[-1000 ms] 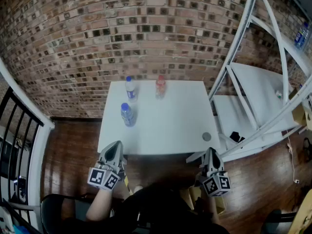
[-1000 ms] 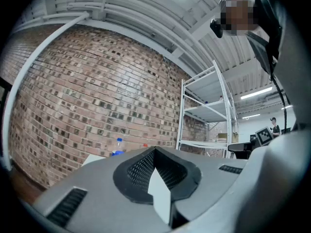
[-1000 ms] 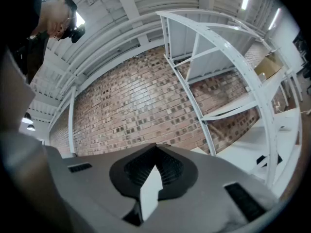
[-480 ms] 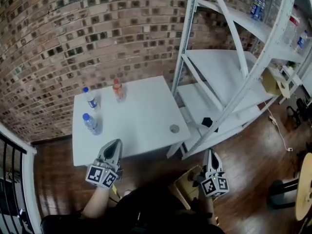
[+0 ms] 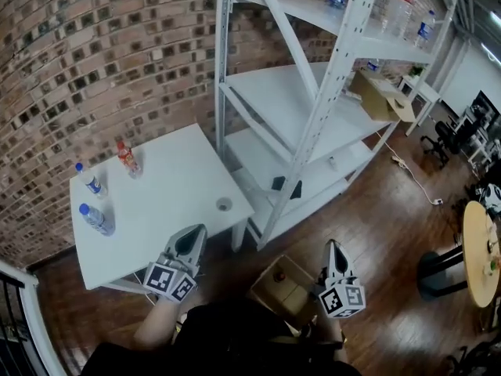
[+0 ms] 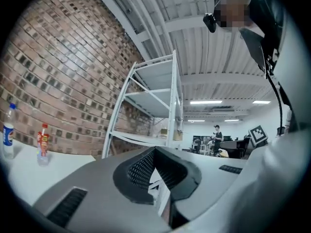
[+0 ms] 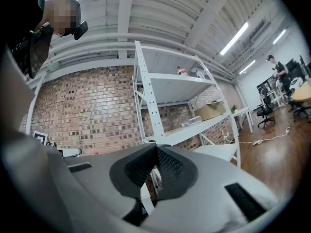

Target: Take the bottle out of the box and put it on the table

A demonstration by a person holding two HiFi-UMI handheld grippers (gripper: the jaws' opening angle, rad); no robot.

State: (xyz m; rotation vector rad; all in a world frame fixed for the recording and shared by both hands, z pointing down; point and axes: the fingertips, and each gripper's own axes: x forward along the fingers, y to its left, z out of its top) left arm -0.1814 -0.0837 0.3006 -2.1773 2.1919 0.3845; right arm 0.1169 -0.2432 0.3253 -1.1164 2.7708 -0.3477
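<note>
- Open cardboard box (image 5: 291,290) on wood floor (image 5: 383,210), just off the table's near right corner, betw the two grippers.
- Small red-topped item (image 5: 278,275) inside the box. Prob the bottle, but too small to confirm.
- Right gripper (image 5: 334,251) is just right of the box, above the floor. Jaws fully together, nothing betw them. Its own view shows the same.
- Left gripper (image 5: 194,236) is over the near edge of the white table (image 5: 172,186). Jaws together, empty. Its own view confirms.
- Table far-left end: blue-cap bottle w/ label (image 5: 89,180), second blue-cap bottle (image 5: 95,218) nearer the front, and a red bottle (image 5: 126,157) near the back edge.
- Small round grey thing (image 5: 224,204) near the table's right edge, well apart from those three.
- White metal rack (image 5: 282,92) right of the table, against the brick wall (image 5: 94,53).
- Rack holds another cardboard carton (image 5: 381,96) on the mid shelf and more bottles (image 5: 399,2) on the top shelf.
</note>
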